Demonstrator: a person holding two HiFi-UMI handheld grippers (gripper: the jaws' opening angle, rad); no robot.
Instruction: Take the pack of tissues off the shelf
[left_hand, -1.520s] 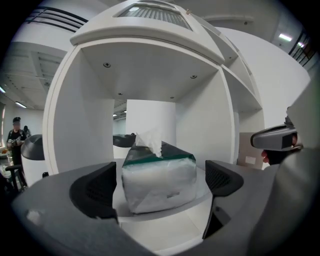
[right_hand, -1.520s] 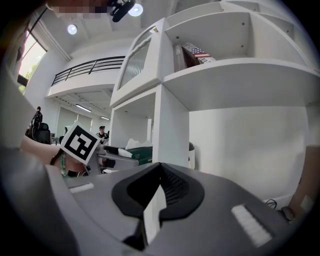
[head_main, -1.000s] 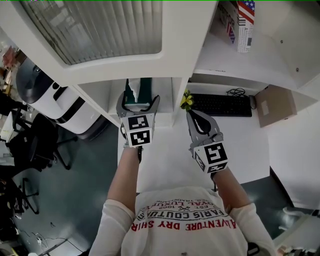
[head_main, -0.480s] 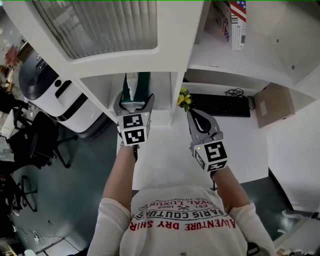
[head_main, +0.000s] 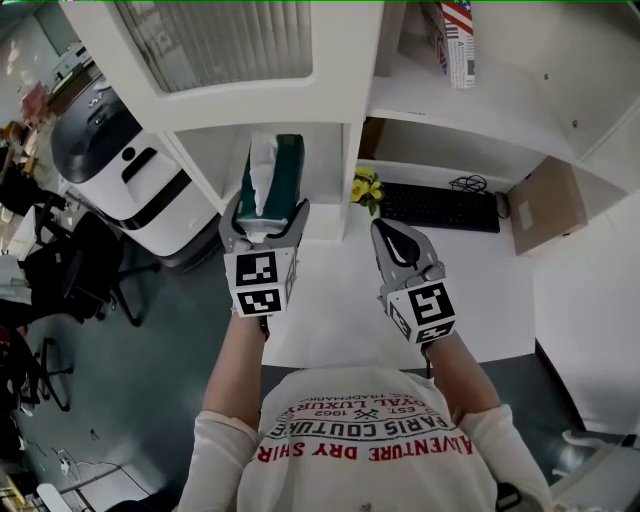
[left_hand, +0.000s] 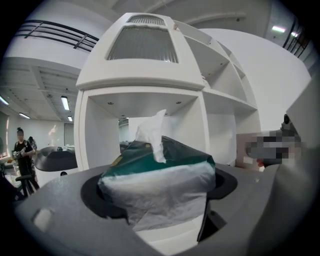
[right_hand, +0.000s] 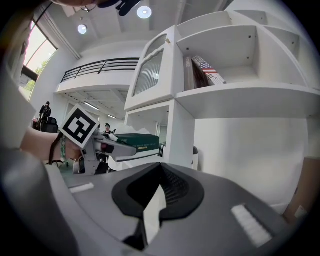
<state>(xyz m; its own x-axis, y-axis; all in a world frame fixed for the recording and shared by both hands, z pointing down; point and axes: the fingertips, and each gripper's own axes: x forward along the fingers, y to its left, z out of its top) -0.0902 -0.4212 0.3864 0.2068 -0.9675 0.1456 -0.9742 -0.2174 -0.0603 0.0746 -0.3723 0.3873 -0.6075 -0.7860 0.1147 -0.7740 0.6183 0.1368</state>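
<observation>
Clamping the pack of tissues (head_main: 272, 178) in the left gripper (head_main: 265, 212), squeezing the soft wrapper at its near end only. Carrying the pack at the mouth of the open compartment (head_main: 210, 165) of the white shelf unit (head_main: 340, 90), below the frosted cabinet door (head_main: 215, 45); not managing to tell whether clearing the ledge fully. Holding the right gripper (head_main: 388, 232) clenched on nothing, hovering over the desk (head_main: 330, 300), well apart from the pack.

Flagging risks, as judgement only:
- Possibly sagging or slipping from the grip, owing to yielding film and a long unsupported far end.
- Possibly knocking against the compartment's side panel if swinging sideways during withdrawal.
- Possibly snagging the loose sheet (head_main: 262, 160) sticking out of the top and dragging it free.
- Possibly brushing the yellow flowers (head_main: 366, 190) standing just right of the compartment.

Noting a white desk, bare in its near part, carrying a black keyboard (head_main: 442, 209) and a cardboard box (head_main: 548, 205) toward the back right. Noting books (head_main: 458, 40) on an upper shelf. Noting a white-and-black machine (head_main: 120, 170) and office chairs (head_main: 70, 270) on the dark floor (head_main: 160, 400) to the left, suggesting an open office.
</observation>
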